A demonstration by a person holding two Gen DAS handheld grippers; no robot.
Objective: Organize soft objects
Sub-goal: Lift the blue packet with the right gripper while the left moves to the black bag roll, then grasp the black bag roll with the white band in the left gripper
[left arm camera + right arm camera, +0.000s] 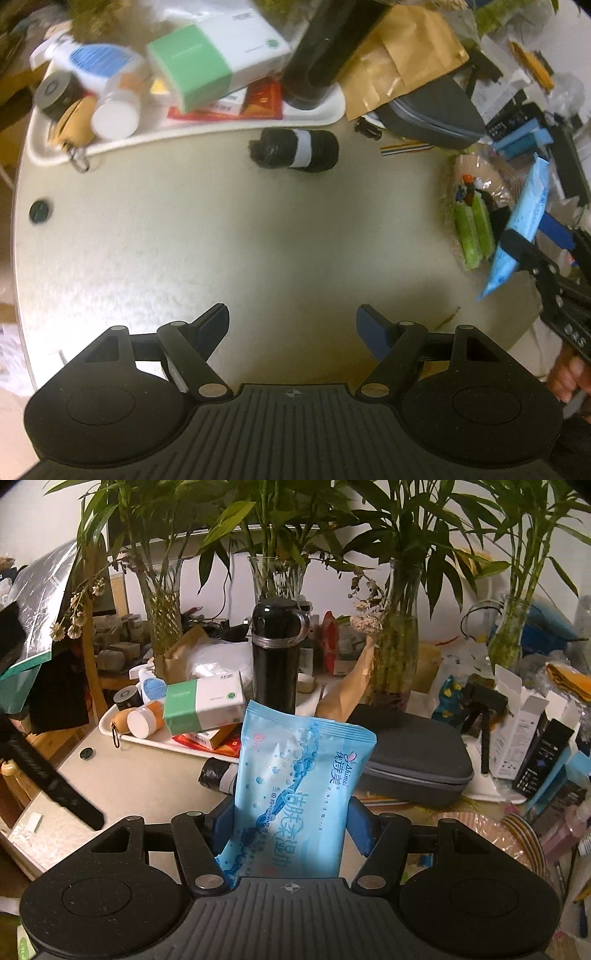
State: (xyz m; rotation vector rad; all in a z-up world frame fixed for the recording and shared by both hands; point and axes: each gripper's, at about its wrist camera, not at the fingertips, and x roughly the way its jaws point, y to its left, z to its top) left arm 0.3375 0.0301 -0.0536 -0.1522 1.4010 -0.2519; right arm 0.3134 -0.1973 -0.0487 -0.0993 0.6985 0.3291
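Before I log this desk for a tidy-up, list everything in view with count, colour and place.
wet-wipe pack: one, light blue, clamped in the right claw
roll: one, black with white band, lying on the table beside the tray
tray: one, white, far left, piled with items
tissue box: one, green and white, on the tray pile
flask: one, black, upright behind the tray
case: one, grey, zipped, at right
table: one, cream
vases of bamboo: several, clear glass, back row
left claw: open, empty
right claw: holding the pack
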